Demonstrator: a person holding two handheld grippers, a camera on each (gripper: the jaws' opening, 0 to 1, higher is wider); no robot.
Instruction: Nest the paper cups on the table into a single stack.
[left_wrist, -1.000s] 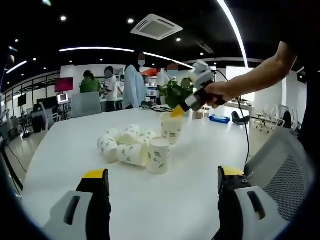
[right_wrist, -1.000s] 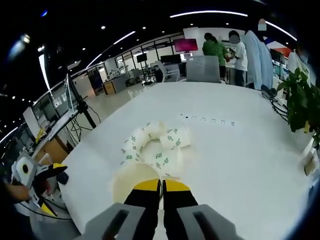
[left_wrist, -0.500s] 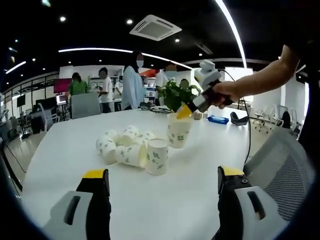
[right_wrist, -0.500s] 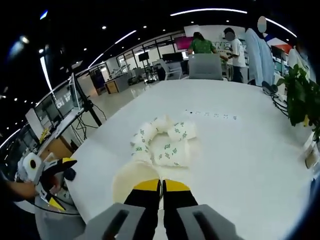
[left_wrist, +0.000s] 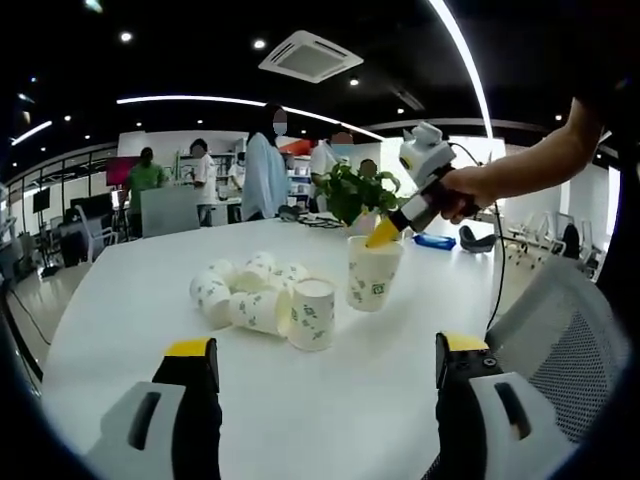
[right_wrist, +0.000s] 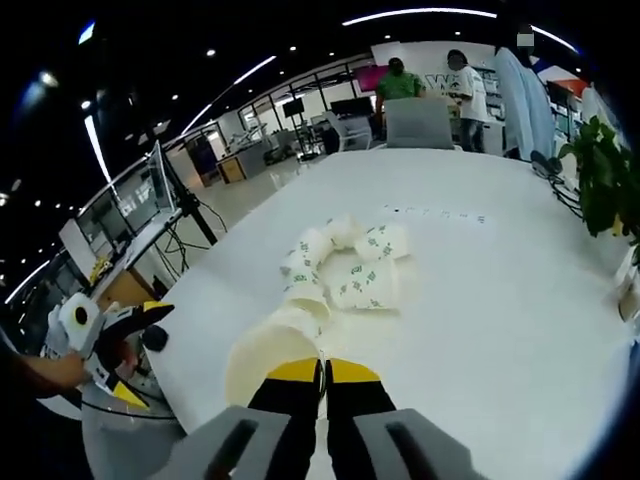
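Note:
Several white paper cups with green print lie in a pile on the white table. One cup stands at the pile's right end. My right gripper comes in from the right, shut on the rim of another cup, and holds it upright just right of the standing cup. In the right gripper view the jaws pinch that cup's rim, with the pile beyond it. My left gripper stands open near the table's front edge, holding nothing, and it appears again as the left gripper.
A potted plant and a blue object stand at the table's far side. A grey chair is at the back and a mesh chair at the right. Several people stand in the background.
The right gripper has carried its cup from behind the pile toward the near right, lower, beside the standing cup. The left gripper stays open and still.

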